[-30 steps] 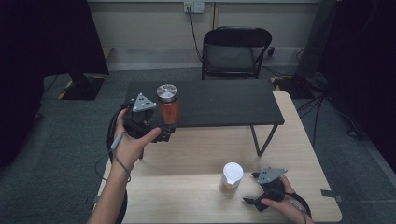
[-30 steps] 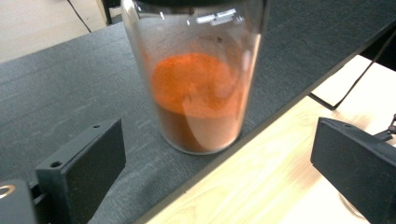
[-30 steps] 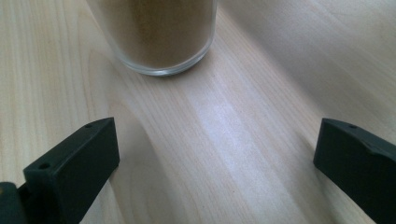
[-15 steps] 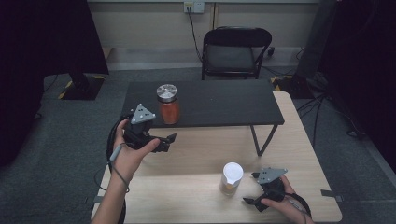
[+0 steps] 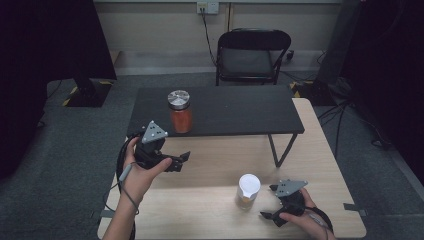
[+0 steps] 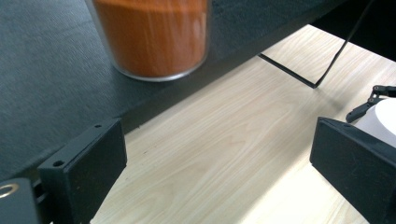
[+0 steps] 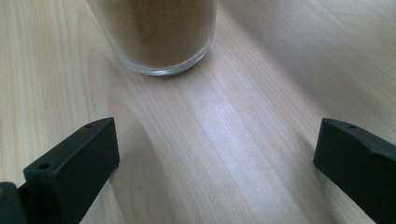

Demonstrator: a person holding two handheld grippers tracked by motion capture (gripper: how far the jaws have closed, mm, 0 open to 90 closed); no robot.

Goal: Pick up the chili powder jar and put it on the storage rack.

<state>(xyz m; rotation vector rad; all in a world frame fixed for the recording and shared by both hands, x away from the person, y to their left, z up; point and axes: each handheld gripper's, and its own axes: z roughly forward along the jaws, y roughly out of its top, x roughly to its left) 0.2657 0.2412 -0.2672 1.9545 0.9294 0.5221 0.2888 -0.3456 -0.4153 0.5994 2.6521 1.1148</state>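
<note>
A glass jar of orange powder with a silver lid [image 5: 179, 111] stands on the low black shelf [image 5: 235, 112]. My left gripper [image 5: 181, 161] hangs open in front of and below the shelf, over the wooden table [image 5: 210, 165], with nothing between its fingers. In the left gripper view the orange jar [image 6: 152, 37] sits ahead of the open left gripper [image 6: 219, 163]. A white-lidded jar of brown powder [image 5: 248, 190] stands on the table. My right gripper [image 5: 268, 202] rests open just right of it. The right gripper view has the brown jar [image 7: 159, 32] ahead of the open right gripper [image 7: 215, 158].
The shelf's thin black leg [image 5: 280, 150] comes down onto the table right of centre. A black chair [image 5: 247, 55] stands behind the table. Cables trail from both grippers. The table's right edge [image 5: 345, 180] lies near my right hand.
My left gripper has come down and back from beside the orange jar to a spot below the shelf's front edge. The jar stays on the shelf. The right gripper has not moved.
</note>
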